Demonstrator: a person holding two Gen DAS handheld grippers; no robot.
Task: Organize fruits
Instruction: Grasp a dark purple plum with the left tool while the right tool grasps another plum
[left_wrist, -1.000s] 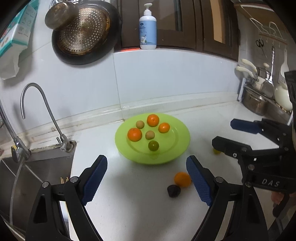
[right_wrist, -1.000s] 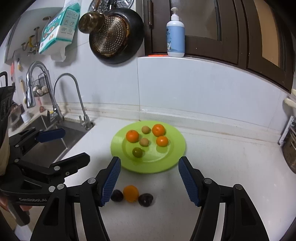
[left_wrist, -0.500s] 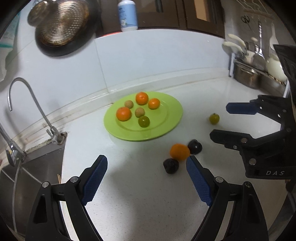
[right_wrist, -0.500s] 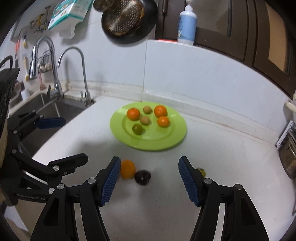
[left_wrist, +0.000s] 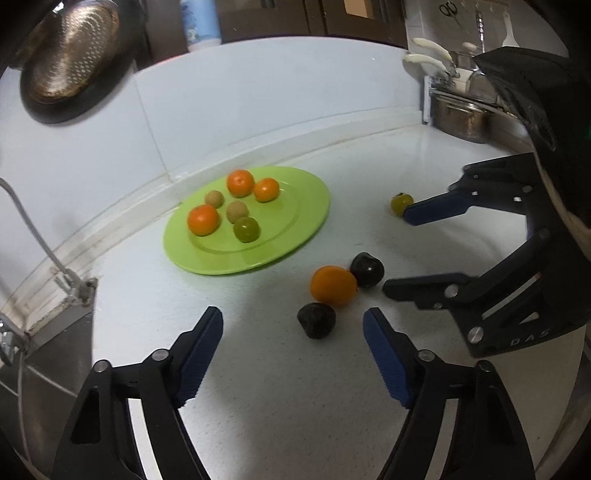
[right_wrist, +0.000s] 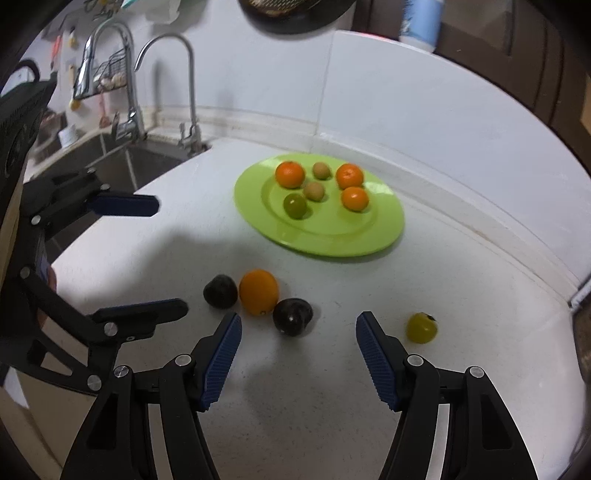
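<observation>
White countertop (left_wrist: 258, 387) is carrying all the fruit, with a sink (right_wrist: 122, 162) lying at its far left edge. Green plate (right_wrist: 384, 229) is sitting near the back wall, holding three small oranges, two tan round fruits and one green fruit. Left gripper (left_wrist: 293, 332) is hovering low over the counter, its jaws closing with nothing pressed between them; the near dark fruit (left_wrist: 317, 319) is lying just ahead of its tips. Right gripper (right_wrist: 298, 334) is standing with jaws apart and empty, the far dark fruit (right_wrist: 292, 316) lying just ahead of them. Loose orange (right_wrist: 258, 291) is resting on the counter between the two dark fruits, apparently touching both, though blur is making contact uncertain. Small yellow-green fruit (right_wrist: 422, 327) is lying apart, right of the right gripper's tips
</observation>
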